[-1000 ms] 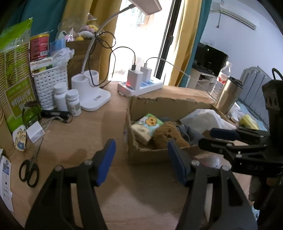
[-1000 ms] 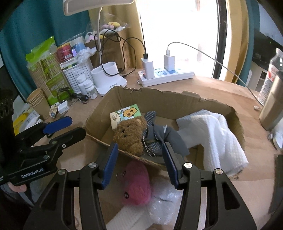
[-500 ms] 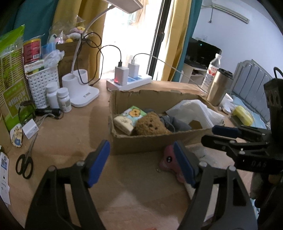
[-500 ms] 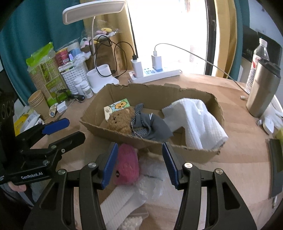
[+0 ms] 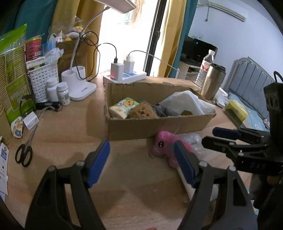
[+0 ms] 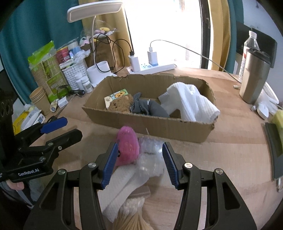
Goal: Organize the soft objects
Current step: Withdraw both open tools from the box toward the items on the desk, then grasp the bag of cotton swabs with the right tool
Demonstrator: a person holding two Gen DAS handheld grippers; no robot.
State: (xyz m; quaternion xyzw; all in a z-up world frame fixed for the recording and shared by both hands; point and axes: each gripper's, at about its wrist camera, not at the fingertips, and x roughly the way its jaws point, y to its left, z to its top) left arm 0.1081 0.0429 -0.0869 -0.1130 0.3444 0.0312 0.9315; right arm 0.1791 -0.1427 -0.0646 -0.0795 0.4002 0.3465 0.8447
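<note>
A cardboard box (image 6: 159, 123) (image 5: 152, 127) on the wooden table holds a brown teddy bear (image 6: 121, 104) (image 5: 142, 110), a cartoon tissue pack (image 6: 115, 96), a grey cloth (image 6: 148, 108) and a white towel (image 6: 189, 102). A pink plush toy (image 6: 127, 146) (image 5: 166, 143) lies in front of the box on bubble wrap (image 6: 152, 154), beside a white cloth (image 6: 122, 182). My right gripper (image 6: 139, 164) is open and empty just above the plush and bubble wrap. My left gripper (image 5: 141, 162) is open and empty, left of the plush.
A desk lamp (image 6: 95, 10), power strip (image 6: 152, 68), white basket (image 5: 43, 77), pill bottles (image 5: 58, 92) and scissors (image 5: 24, 152) crowd the back and left. A steel tumbler (image 6: 254, 77) and water bottle (image 6: 247, 53) stand at the right.
Both grippers have pulled back from the box toward the table's near side. The pink plush and bubble wrap now lie between the right gripper's open fingers.
</note>
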